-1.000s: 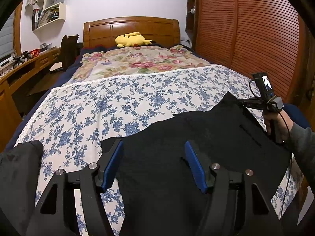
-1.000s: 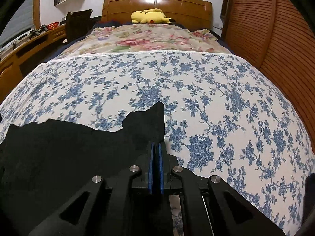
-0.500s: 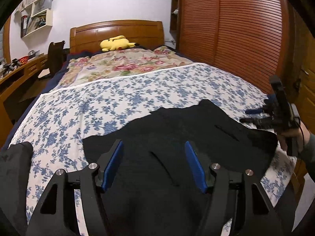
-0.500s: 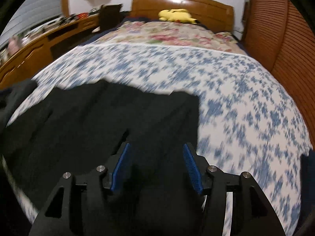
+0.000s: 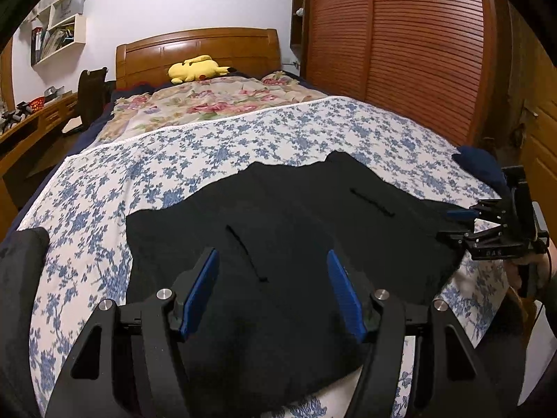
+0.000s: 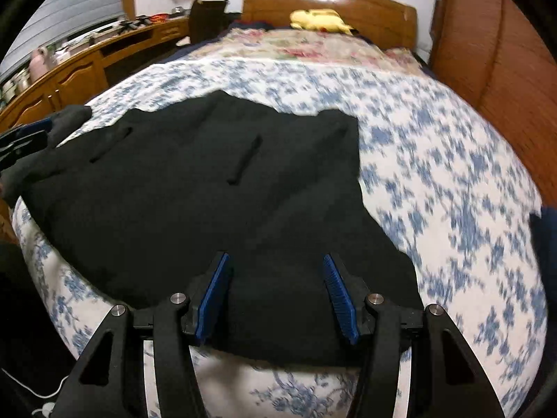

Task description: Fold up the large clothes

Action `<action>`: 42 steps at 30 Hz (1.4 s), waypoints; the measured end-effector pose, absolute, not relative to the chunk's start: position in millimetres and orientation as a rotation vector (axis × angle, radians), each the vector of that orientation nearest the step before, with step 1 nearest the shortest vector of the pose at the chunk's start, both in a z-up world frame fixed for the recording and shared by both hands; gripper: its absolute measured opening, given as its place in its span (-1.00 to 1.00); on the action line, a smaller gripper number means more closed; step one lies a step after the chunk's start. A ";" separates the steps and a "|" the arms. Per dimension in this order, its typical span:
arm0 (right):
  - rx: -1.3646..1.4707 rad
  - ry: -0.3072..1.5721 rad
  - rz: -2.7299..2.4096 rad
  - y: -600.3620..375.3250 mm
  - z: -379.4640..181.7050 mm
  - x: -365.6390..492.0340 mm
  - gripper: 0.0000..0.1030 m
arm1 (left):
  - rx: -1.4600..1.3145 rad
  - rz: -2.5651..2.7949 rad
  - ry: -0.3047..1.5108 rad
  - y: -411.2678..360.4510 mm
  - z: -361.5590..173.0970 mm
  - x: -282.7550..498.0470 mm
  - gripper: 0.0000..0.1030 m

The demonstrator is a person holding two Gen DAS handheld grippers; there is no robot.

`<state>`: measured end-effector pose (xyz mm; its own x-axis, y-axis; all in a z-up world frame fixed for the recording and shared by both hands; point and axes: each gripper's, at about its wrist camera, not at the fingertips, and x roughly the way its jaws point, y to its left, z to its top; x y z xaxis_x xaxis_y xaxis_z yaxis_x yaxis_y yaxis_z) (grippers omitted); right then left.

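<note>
A large black garment [image 5: 296,216] lies spread flat on the near half of the bed's blue floral sheet [image 5: 243,139]. Two slit pockets show on it. My left gripper [image 5: 271,257] hovers open over the garment's near edge, with only cloth below its blue pads. In the right wrist view the same garment [image 6: 209,191] fills the middle. My right gripper [image 6: 275,257] is open above its near right part, holding nothing. From the left wrist view, the right gripper [image 5: 456,224] sits at the garment's right edge in a person's hand. The left gripper [image 6: 21,139] peeks in at the far left.
A yellow plush toy [image 5: 196,68] lies by the wooden headboard. A slatted wardrobe [image 5: 417,52] lines the bed's right side and a desk [image 5: 28,122] the left. Dark clothing [image 5: 17,278] is piled at the near left corner. A dark blue item [image 5: 477,167] rests at the right edge.
My right gripper opened, let go of the garment's far corner and pulled back toward the bed's near edge. The garment now lies flat. My left gripper shifted sideways and stayed open.
</note>
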<state>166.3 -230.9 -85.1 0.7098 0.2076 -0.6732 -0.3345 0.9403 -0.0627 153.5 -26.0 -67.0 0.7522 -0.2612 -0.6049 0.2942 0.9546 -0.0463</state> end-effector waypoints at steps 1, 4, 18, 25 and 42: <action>-0.181 0.764 0.317 -230.4 -93.2 166.0 0.12 | 0.050 -0.302 0.657 -26.7 -69.5 151.5 0.27; -0.202 0.765 0.323 -226.9 -102.8 164.0 0.12 | 0.045 -0.294 0.683 -28.1 -81.4 148.9 0.27; -0.179 0.648 0.330 -206.1 -73.1 149.3 0.12 | 0.070 -0.208 0.774 -10.5 -100.0 130.7 0.27; -0.247 0.682 0.394 -187.8 -101.7 141.0 0.12 | 0.052 -0.148 0.819 4.9 -114.4 115.1 0.27; -0.232 0.631 0.508 -177.9 -94.1 130.4 0.12 | 0.070 -0.092 0.870 21.6 -132.7 105.6 0.27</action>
